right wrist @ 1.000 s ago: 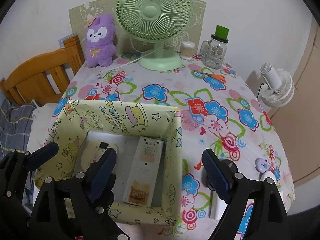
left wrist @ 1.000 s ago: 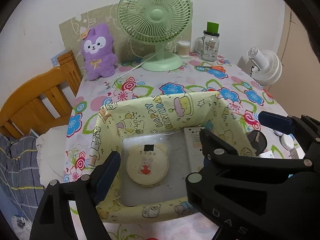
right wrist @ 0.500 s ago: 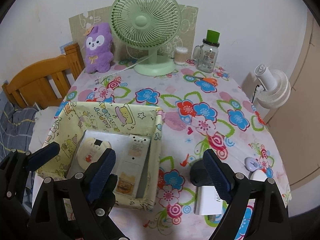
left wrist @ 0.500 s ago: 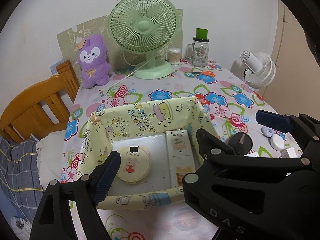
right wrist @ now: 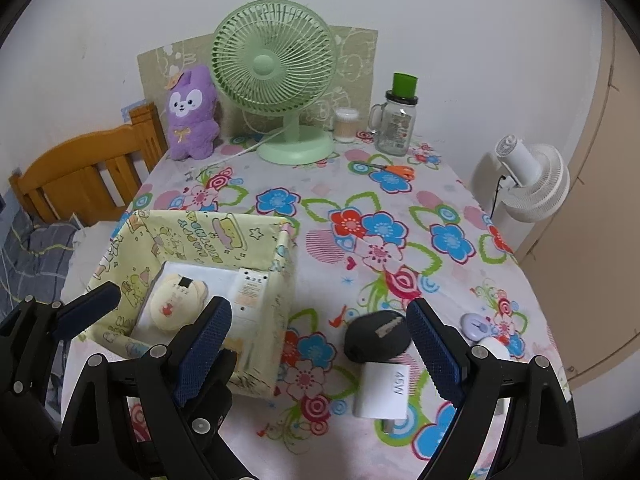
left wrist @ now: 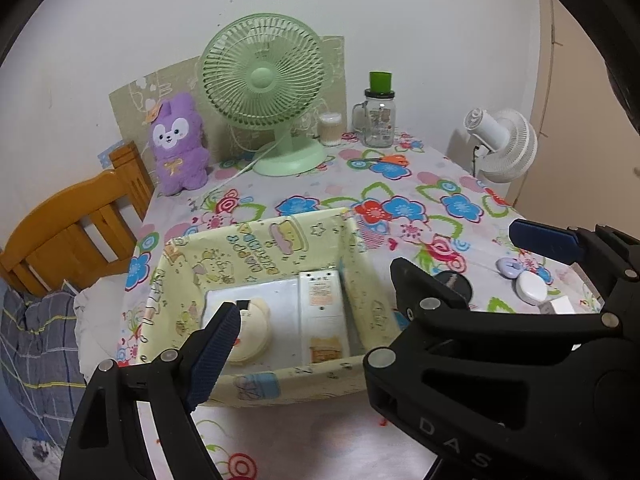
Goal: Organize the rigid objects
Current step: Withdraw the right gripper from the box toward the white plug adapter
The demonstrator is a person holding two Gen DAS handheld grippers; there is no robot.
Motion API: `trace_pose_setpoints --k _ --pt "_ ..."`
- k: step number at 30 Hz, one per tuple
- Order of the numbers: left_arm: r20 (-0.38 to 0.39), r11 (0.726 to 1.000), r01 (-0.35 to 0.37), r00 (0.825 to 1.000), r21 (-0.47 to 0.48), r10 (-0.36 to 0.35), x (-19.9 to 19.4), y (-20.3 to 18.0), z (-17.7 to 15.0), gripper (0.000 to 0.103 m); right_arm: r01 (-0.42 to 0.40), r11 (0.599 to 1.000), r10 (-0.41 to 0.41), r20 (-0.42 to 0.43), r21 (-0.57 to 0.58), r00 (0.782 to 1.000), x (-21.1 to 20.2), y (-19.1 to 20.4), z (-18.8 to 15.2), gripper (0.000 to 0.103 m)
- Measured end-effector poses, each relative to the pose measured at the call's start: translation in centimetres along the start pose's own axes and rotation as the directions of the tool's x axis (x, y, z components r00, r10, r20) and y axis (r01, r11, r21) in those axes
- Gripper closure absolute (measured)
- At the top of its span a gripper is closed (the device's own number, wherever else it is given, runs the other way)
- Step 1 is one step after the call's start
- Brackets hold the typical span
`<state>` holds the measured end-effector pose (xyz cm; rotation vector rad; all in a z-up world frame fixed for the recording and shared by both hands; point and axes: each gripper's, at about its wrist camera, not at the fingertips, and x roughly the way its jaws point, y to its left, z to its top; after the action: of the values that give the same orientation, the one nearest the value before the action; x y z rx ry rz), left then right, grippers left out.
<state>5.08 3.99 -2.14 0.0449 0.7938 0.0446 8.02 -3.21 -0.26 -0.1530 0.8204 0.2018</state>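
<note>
A yellow cartoon-print fabric box stands on the flowered table; inside lie a round cream case and a white remote-like slab. My left gripper hovers open above the box's near side, one blue pad showing; the right gripper's black body hides its other finger. My right gripper is open and empty above the table right of the box. Near its right finger lie a black round object, a white charger, a lilac disc and a white round case.
At the back stand a green desk fan, a purple plush, a swab pot and a green-lidded jar. Orange scissors lie nearby. A white fan stands past the right edge, a wooden headboard on the left.
Both grippers have drawn back and risen, so the box looks smaller and farther off. The black object and the charger have come into the right wrist view. Both stay open.
</note>
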Motion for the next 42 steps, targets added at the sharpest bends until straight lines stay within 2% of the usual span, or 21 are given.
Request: trace_pose_setpoints --k 9,16,42 --pt "0.034 1.000 0.014 0.999 0.022 -0.015 -1.2 -2.8 -0.3 0.016 0.011 1.000 -0.011 0.024 0.005 1.000 -1.6 -2.4 -1.2 0.012" --pt "0.032 1.000 0.006 0.999 0.030 -0.007 -1.8 -4.9 -0.5 0.016 0.040 0.999 -0.040 0.064 0.000 0.997 -3.0 -4.3 -2.2 0.012" --pt "0.066 0.997 0.039 0.997 0.064 -0.044 -2.1 -10.7 -1.1 0.016 0.081 0.996 -0.084 0.090 0.033 0.992 -4.6 -10.0 -4.6 0.012"
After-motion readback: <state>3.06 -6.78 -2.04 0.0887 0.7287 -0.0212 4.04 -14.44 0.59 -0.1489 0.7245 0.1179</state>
